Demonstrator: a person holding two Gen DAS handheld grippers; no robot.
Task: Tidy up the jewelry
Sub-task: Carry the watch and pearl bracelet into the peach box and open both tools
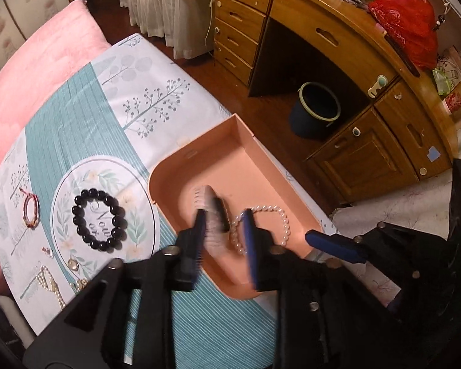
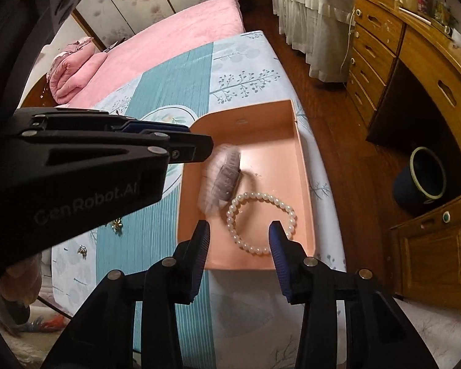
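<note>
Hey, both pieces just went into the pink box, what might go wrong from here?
1. The blurred hair comb looks to be mid-fall beside the pearl bracelet; its teeth might snag the beads.
2. The pink box sits near the bed's edge, above the floor; a bump from the right hand-held gripper might tip it off.
3. The small earrings are easily missed on the patterned cloth.

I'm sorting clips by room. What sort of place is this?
Most likely a bedroom in a home: a bed with pink bedding, a wooden desk with drawers, and white curtains over a wood floor.
</note>
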